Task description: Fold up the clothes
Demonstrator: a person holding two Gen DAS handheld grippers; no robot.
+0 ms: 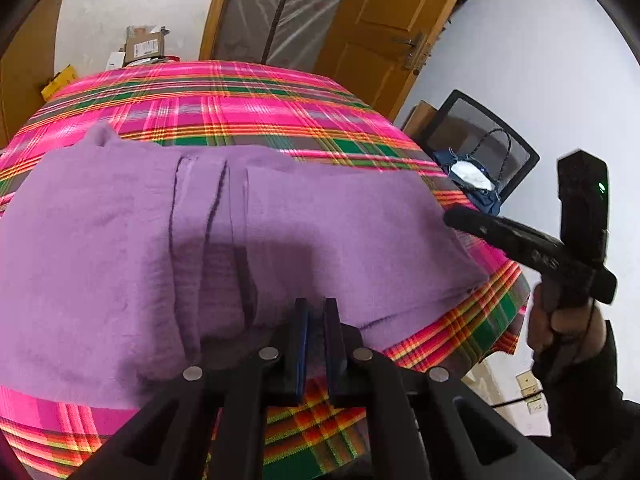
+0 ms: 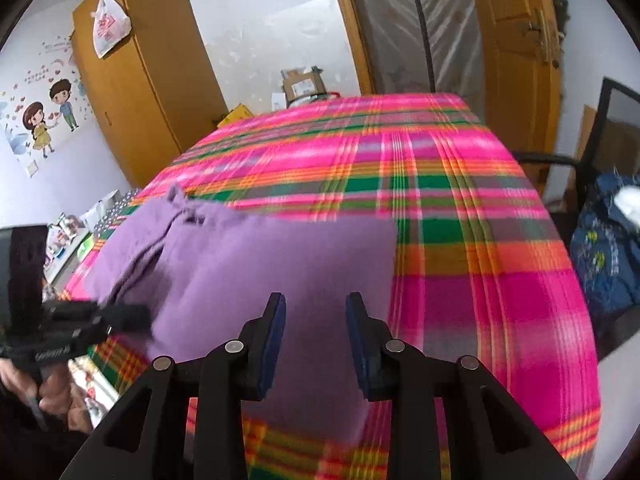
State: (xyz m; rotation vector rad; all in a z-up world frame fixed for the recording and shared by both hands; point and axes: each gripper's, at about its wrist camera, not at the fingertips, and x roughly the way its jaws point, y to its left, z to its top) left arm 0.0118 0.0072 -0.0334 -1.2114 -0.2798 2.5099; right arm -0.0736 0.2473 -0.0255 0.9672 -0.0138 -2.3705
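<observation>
A purple garment [image 1: 208, 240] lies spread flat on a table under a pink, green and orange plaid cloth [image 1: 224, 96]. It has several lengthwise creases near its middle. My left gripper [image 1: 316, 306] is at the garment's near edge, jaws almost together with purple fabric in the narrow gap. The right wrist view shows this gripper [image 2: 132, 316] at the left edge of the garment [image 2: 280, 256]. My right gripper [image 2: 316, 308] hovers open over the near part of the garment, nothing between its blue pads. In the left wrist view it [image 1: 454, 216] sits by the garment's right corner, held by a hand [image 1: 560, 324].
A black mesh chair [image 1: 484, 136] with a blue bag [image 2: 604, 256] stands right of the table. Cardboard boxes [image 1: 144, 44] sit beyond the far edge. A wooden door [image 1: 384, 28] and a wooden wardrobe [image 2: 140, 76] stand behind. Bare plaid cloth [image 2: 460, 184] covers the far and right parts.
</observation>
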